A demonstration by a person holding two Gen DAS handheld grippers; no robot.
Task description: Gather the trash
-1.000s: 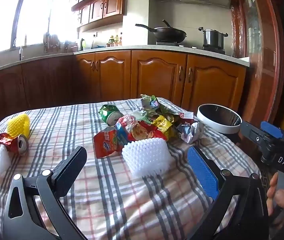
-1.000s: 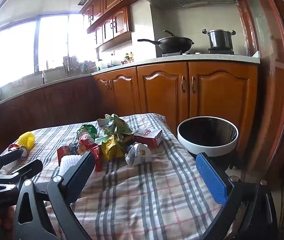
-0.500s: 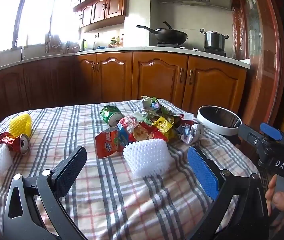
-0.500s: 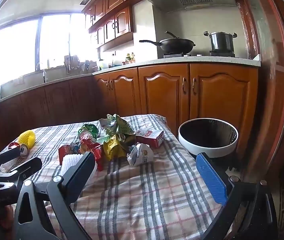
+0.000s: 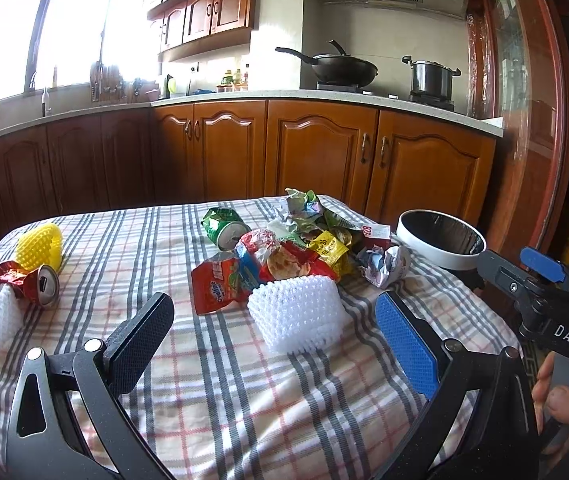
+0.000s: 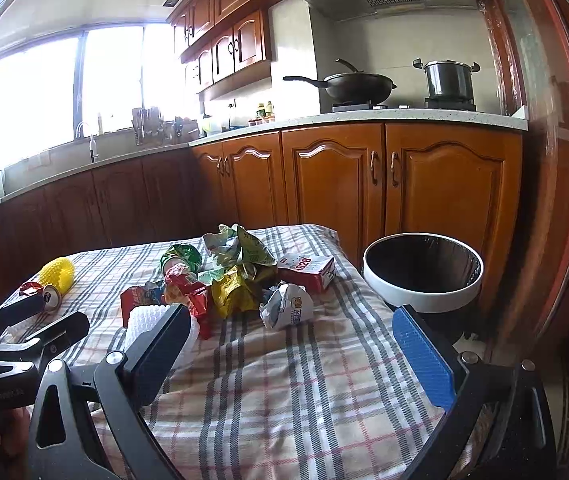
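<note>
- Left claw (image 5: 272,336) hangs low over the plaid-cloth bench (image 5: 224,392), fingers spread wide, nothing between them.
- Right claw (image 6: 292,348) is spread wide too and empty, near the bench's right edge.
- Just ahead of the left claw sits a white foam fruit net (image 5: 298,314), touching the pile of crumpled snack wrappers (image 5: 284,248) mid-bench.
- A crumpled white paper ball (image 6: 286,306) and a red-and-white small carton (image 6: 308,270) lie on the pile's right side.
- Far left: crushed red soda can (image 5: 34,284), between a yellow foam net (image 5: 40,246) and another white one.
- The round white-rimmed trash bin (image 6: 422,290) stands just off the bench's right edge.
</note>
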